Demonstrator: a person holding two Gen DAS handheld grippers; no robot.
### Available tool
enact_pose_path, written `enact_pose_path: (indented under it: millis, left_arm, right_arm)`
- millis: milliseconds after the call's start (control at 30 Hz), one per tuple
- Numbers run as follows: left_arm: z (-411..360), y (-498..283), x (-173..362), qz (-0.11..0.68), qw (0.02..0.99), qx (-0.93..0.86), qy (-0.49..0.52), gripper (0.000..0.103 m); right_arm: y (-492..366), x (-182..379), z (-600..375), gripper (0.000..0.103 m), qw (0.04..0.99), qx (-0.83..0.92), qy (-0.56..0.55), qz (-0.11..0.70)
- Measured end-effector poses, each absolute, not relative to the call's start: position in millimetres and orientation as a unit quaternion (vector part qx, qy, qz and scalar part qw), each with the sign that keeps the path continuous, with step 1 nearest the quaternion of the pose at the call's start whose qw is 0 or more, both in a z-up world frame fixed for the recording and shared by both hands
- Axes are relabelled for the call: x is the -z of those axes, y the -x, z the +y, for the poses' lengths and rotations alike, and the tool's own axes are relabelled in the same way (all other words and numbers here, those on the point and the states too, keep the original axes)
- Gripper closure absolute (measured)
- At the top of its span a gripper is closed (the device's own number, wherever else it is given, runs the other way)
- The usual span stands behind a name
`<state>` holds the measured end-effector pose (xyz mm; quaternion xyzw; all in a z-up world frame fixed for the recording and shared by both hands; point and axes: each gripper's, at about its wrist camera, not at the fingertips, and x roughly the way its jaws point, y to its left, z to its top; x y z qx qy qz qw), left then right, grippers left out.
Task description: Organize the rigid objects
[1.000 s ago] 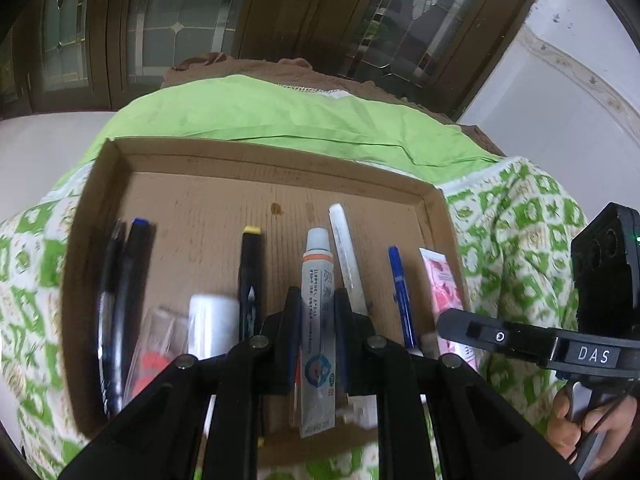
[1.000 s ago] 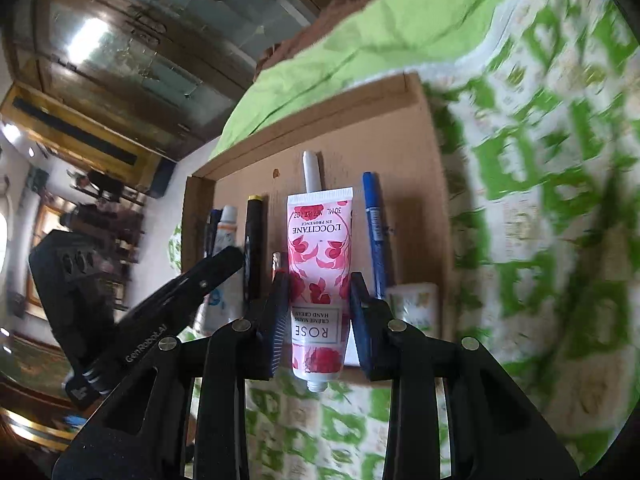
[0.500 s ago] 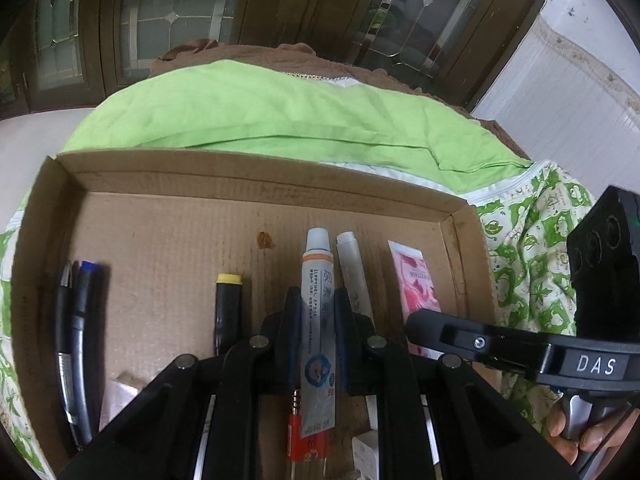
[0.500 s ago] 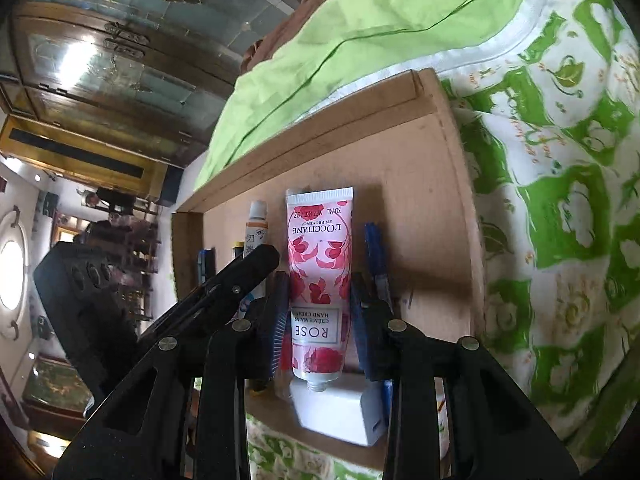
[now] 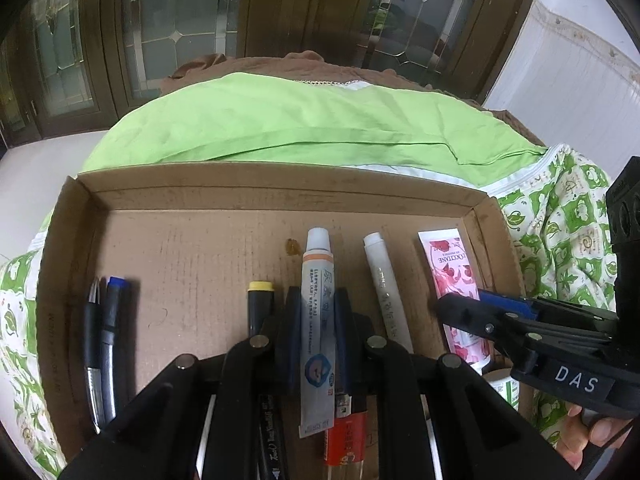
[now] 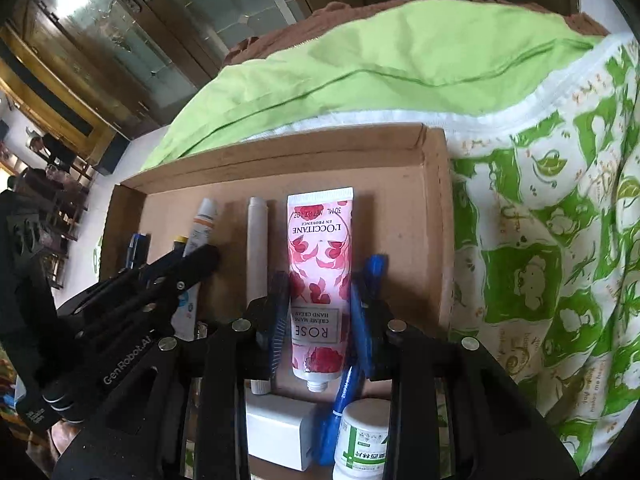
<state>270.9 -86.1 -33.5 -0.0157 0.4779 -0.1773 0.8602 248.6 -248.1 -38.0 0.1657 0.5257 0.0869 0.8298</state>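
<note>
The cardboard tray [image 5: 76, 240] on the bed already holds pens, and we have our left gripper [image 5: 318, 320] clamped on the ointment tube [image 5: 318, 304], our right gripper [image 6: 320, 312] on the rose hand cream [image 6: 320, 264], both unreleased

Spread beneath everything, a patterned cloth [image 5: 560, 248] of green leaves on white. Lying beyond it, a plain lime-green sheet [image 5: 304, 128] over a brown blanket [image 5: 308, 58]. Standing behind, dark wooden doors [image 5: 256, 12] with leaded glass; at right, a white wall [image 5: 576, 60].
</note>
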Motion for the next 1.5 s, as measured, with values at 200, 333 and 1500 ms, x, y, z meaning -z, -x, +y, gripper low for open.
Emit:
enact_pose_path:
  millis: [200, 333, 1500]
  left_arm:
    - [-87.9, -272.1, 33.9, 0.477, 0.861, 0.177, 0.011, 0.089]
    - [-88.9, -271.1, 33.9, 0.476, 0.862, 0.176, 0.012, 0.089]
    - [-77.8, -176.0, -27.4, 0.382, 0.912, 0.142, -0.054, 0.022]
  right_arm:
    - [-245.7, 35.4, -251.6, 0.074, 0.834, -0.089, -0.165, 0.519]
    - [-248.4, 35.5, -245.8, 0.074, 0.838, -0.091, -0.162, 0.512]
    - [-168.7, -19.8, -284.6, 0.030, 0.898, -0.014, -0.224, 0.379]
